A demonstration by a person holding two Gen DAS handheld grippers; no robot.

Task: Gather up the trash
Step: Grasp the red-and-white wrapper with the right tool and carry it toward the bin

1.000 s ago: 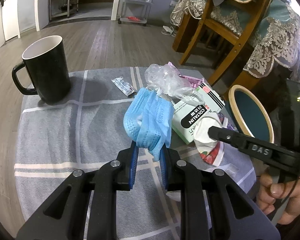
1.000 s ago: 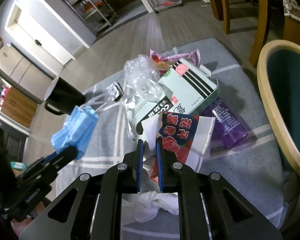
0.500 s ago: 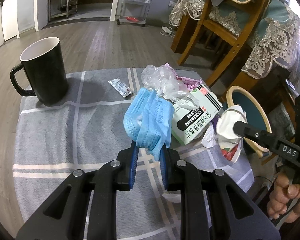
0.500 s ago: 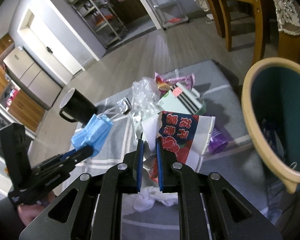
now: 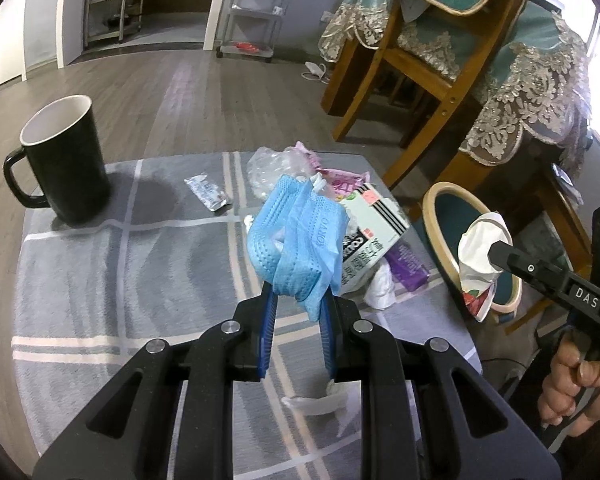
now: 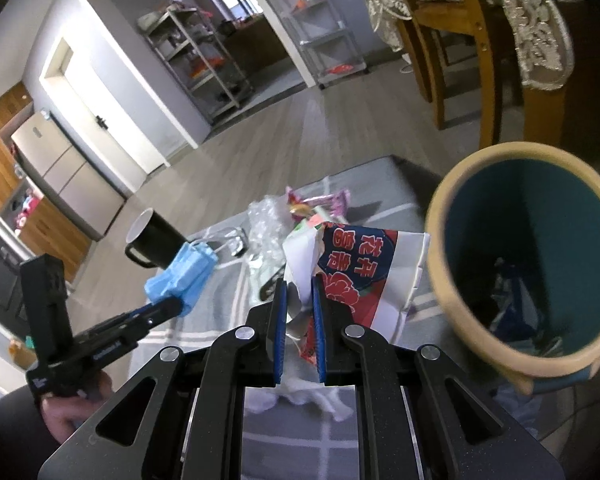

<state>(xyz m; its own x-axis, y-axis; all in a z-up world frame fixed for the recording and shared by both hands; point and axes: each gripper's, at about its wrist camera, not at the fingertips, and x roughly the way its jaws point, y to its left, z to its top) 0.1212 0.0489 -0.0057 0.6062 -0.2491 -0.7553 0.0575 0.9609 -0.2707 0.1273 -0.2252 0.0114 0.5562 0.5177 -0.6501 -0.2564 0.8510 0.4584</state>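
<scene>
My left claw (image 5: 298, 300) is clenched on a bunch of blue face masks (image 5: 300, 242); the masks stand up out of the pads, lifted off the bench (image 5: 100, 280). The bench carries a grey cloth with pale stripes.

My right claw (image 6: 300, 292) is clenched on a crumpled white wrapper with red and blue print (image 6: 364, 272). In the left wrist view that wrapper (image 5: 480, 256) hangs at about 3 o'clock, in front of the bin's mouth. The bin (image 6: 452, 208) has a tan rim and teal inside; from the right claw it opens at about 2 o'clock, just beside the wrapper. Something dark lies at its bottom; I cannot tell what.

Trash on the bench, left wrist view:
- black mug with white inside (image 5: 62, 160), 10 o'clock, upright
- small silver sachet (image 5: 207, 193), 11 o'clock, flat
- crumpled clear plastic (image 5: 268, 168), 12 o'clock
- pink wrapper (image 5: 344, 180) behind a white box with black stripes (image 5: 376, 220), 1 o'clock
- purple packet (image 5: 408, 266) touching the box
- white tissue (image 5: 380, 288) just beside it

A second white scrap (image 5: 320, 402) lies under my left claw.
</scene>
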